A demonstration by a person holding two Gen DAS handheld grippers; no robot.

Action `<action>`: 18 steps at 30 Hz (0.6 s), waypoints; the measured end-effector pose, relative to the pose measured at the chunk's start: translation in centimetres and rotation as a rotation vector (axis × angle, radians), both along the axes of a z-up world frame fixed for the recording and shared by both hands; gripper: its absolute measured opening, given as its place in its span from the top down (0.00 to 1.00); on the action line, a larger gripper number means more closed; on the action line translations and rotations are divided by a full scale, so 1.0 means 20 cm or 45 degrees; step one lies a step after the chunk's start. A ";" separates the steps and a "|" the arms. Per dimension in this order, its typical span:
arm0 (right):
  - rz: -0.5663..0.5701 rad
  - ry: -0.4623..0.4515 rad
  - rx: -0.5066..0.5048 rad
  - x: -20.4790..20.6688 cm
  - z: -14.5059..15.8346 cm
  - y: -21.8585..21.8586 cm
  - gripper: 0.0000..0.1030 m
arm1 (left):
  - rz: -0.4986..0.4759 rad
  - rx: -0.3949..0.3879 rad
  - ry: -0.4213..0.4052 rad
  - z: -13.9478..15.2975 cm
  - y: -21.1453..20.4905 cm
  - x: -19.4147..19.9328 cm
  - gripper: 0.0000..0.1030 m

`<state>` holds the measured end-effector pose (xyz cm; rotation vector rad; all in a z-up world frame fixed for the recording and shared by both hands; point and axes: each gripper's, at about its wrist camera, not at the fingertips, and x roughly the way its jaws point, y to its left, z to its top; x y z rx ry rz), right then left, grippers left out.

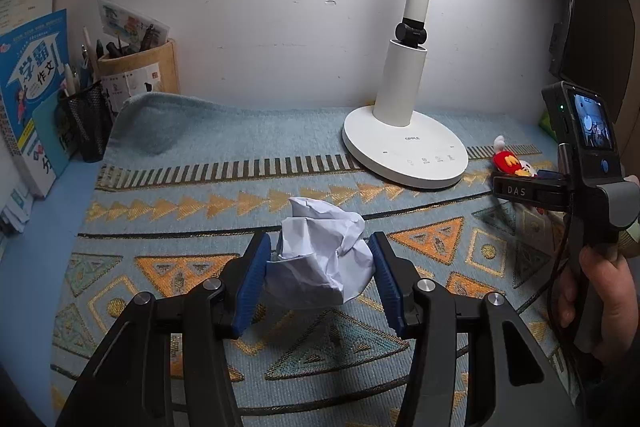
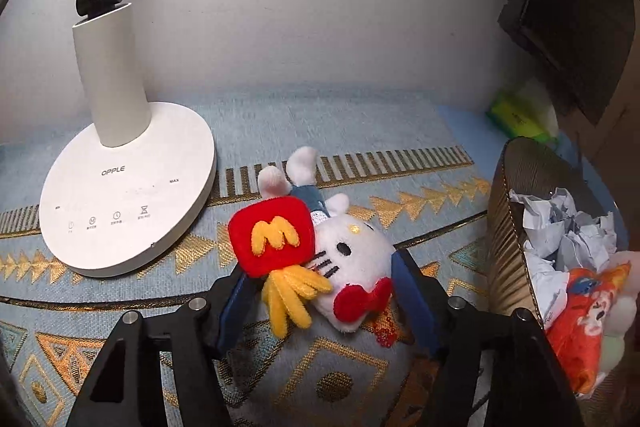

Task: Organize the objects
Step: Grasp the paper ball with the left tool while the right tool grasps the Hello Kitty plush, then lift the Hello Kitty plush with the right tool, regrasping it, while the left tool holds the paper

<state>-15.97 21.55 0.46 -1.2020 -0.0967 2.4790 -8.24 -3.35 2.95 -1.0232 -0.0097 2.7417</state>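
Woven blue-and-gold cloth (image 1: pixel 208 211) covers the desk up to the far white wall (image 1: pixel 260 7). Left gripper (image 1: pixel 320 267) clamps crumpled paper (image 1: pixel 320 259); right gripper (image 2: pixel 320 291), open, straddles the plush cat (image 2: pixel 344 267) between lamp base (image 2: pixel 128 187) and bin (image 2: pixel 508 227).

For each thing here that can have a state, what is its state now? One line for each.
Left tool: shut on the paper ball.
Paper ball: crumpled, between the blue pads.
Right tool: open around the plush toy, not pressing it.
Plush toy: lying on its side on the cloth.
Desk lamp: upright.
Basket: holds crumpled paper.
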 end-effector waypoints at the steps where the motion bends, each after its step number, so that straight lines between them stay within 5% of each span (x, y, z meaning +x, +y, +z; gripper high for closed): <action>1: -0.012 -0.012 0.003 0.00 0.00 0.00 0.35 | 0.000 0.002 0.000 0.00 0.00 0.00 0.53; 4: -0.055 -0.044 -0.037 -0.03 -0.03 0.01 0.21 | -0.002 0.003 0.003 0.00 0.00 0.00 0.53; 9: -0.113 -0.027 -0.245 -0.06 -0.03 0.11 0.19 | -0.008 0.001 0.001 0.00 -0.01 0.00 0.53; 11: -0.126 0.003 -0.249 -0.04 -0.02 0.13 0.41 | -0.008 0.002 0.001 0.00 0.00 0.01 0.53; 13: -0.118 0.013 -0.258 -0.01 -0.01 0.11 0.52 | -0.006 0.004 0.001 0.01 0.00 0.01 0.53; 18: -0.021 0.065 -0.559 0.19 0.03 0.17 0.53 | 0.012 0.004 0.019 0.02 0.01 0.02 0.53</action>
